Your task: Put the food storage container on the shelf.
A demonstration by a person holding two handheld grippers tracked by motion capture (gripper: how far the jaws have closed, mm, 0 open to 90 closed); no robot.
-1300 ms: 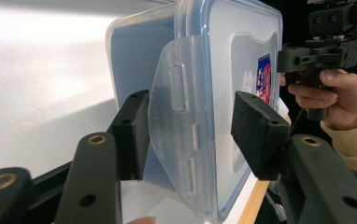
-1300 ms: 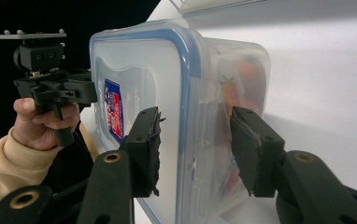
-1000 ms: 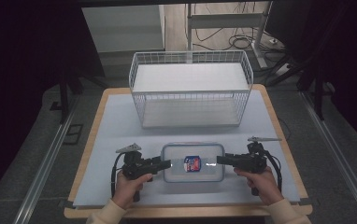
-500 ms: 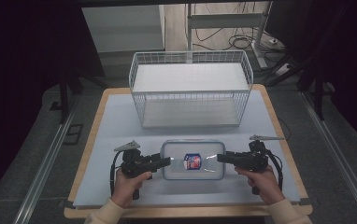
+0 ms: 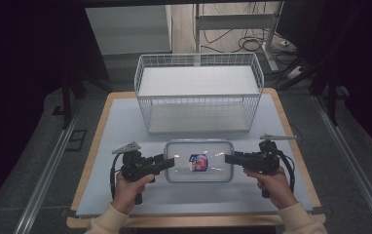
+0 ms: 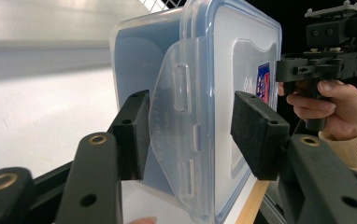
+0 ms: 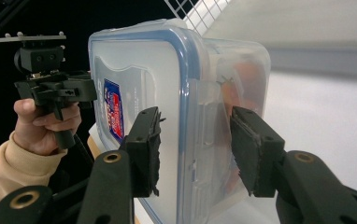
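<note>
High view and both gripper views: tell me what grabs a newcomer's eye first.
A clear plastic container with a blue-rimmed lid and a red-and-blue sticker lies near the table's front edge. The left gripper and right gripper flank its two short ends, jaws open astride the side latches. Behind it stands a white wire basket.

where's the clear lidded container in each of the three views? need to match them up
High view: the container lies flat on the table, low centre, between the left gripper and right gripper.
Left gripper view: centre, its side latch between the jaws.
Right gripper view: centre, its clip between the jaws.
Shared landmark: the red and blue label on the lid.
</note>
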